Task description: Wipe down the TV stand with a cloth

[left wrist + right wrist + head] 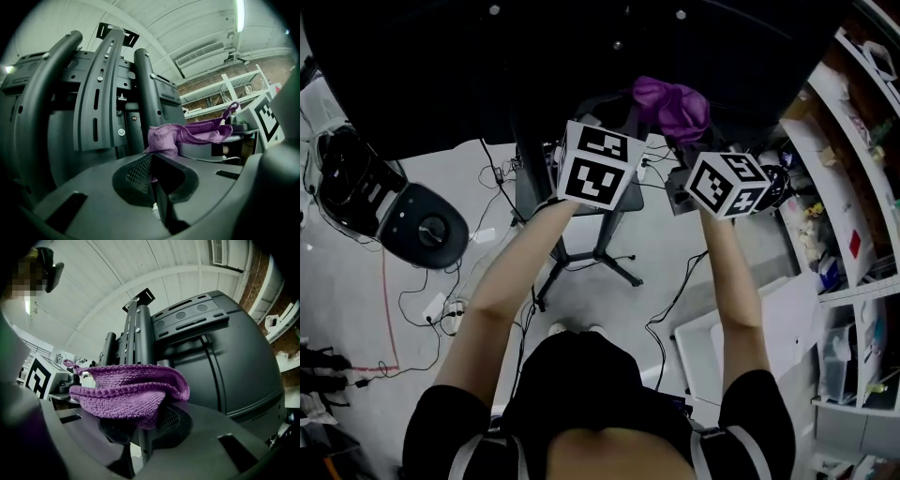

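A purple cloth point(671, 106) is stretched between my two grippers, just behind the dark back of the TV point(441, 66). The left gripper point(153, 161) is shut, with one corner of the cloth point(164, 139) pinched at its tips. The right gripper point(144, 422) is shut on the other end, where the cloth point(126, 392) lies bunched over its jaws. In the left gripper view the TV stand's grey mounting bracket point(96, 93) rises close in front. Its column and legs point(602, 246) stand on the floor below the grippers' marker cubes point(598, 164).
A black round-based object point(422, 225) sits on the floor at left among loose cables point(502, 192). White shelving point(853, 197) full of small items runs along the right. Flat white panels point(769, 333) lie on the floor at lower right.
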`<state>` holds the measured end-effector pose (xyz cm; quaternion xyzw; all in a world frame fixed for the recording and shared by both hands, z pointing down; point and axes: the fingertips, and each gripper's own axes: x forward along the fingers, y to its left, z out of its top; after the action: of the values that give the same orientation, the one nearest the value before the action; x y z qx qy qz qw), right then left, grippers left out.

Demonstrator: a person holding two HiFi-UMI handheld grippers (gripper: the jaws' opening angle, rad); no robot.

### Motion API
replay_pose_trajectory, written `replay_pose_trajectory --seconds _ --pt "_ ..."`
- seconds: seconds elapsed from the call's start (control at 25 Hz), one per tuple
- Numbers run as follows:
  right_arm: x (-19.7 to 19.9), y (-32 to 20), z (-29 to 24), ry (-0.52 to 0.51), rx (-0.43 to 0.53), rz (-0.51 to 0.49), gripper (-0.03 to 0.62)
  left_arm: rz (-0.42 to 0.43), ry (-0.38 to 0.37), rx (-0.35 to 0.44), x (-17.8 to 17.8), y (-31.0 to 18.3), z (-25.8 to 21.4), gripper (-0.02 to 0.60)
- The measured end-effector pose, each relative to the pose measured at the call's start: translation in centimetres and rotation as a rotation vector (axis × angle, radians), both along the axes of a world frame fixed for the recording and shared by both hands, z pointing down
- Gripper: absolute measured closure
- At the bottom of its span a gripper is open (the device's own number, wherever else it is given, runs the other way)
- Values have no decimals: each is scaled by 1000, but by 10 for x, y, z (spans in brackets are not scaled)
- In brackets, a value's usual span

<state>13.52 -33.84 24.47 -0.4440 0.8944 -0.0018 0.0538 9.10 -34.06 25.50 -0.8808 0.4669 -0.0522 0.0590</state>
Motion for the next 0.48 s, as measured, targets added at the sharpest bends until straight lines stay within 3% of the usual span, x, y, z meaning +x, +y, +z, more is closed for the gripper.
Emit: replay_pose_trajectory --seconds 0.16,0.48 --pt "1 -3 15 -9 -23 -1 530 -31 -33 9 1 -4 18 575" --pt "-4 -1 51 -16 -74 0 530 -29 -28 -42 -4 -2 54 575"
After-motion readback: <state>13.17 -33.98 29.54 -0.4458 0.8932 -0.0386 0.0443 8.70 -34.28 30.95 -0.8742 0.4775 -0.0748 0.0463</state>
